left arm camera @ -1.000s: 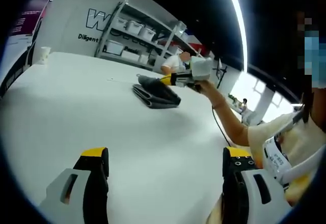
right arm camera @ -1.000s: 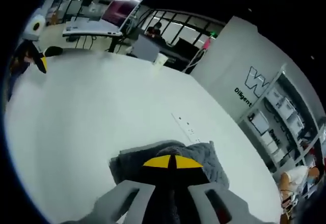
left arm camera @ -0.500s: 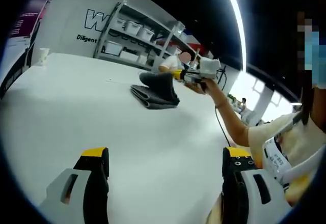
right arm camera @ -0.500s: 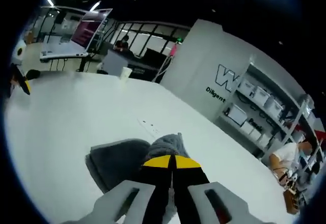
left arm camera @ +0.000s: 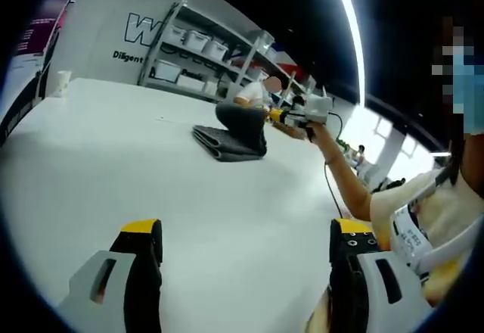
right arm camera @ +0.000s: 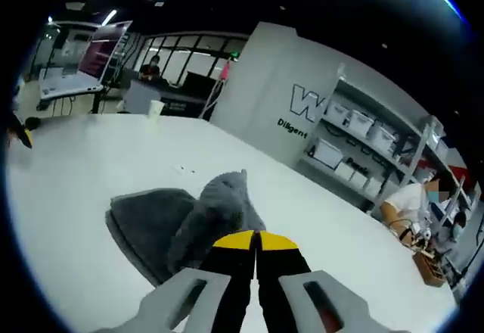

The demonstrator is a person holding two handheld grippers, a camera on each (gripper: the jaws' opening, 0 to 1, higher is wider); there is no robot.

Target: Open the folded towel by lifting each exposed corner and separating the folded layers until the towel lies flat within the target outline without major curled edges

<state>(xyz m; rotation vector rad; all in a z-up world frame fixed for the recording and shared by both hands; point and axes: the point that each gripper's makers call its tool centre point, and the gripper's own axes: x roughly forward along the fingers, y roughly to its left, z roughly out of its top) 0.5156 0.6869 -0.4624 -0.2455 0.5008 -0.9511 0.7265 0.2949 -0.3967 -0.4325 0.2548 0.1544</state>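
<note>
**Right gripper lifts a towel layer; left gripper waits open**

In the right gripper view, the right gripper [right arm camera: 255,236] has its yellow-tipped jaws pressed together on a raised fold of the grey towel [right arm camera: 162,223]. The pinched layer stands up in a peak above the rest of the towel, which lies folded on the white table [right arm camera: 68,174]. A cup [right arm camera: 155,108] stands far off near the table's edge, and shelves [right arm camera: 355,147] with white bins line the wall behind. A seated person [right arm camera: 408,204] shows at the right.

In the left gripper view, the left gripper [left arm camera: 246,261] hangs low over the table [left arm camera: 113,159] with its jaws wide apart and nothing between them. The towel [left arm camera: 227,140] lies well beyond it, toward the table's far side. The right gripper [left arm camera: 291,116] comes in from the right, held by a hand [left arm camera: 314,130], and has the towel's upper layer pulled up from the folded stack. The cup [left arm camera: 63,83] sits at the far left, and the shelves [left arm camera: 204,57] rise behind the towel.
</note>
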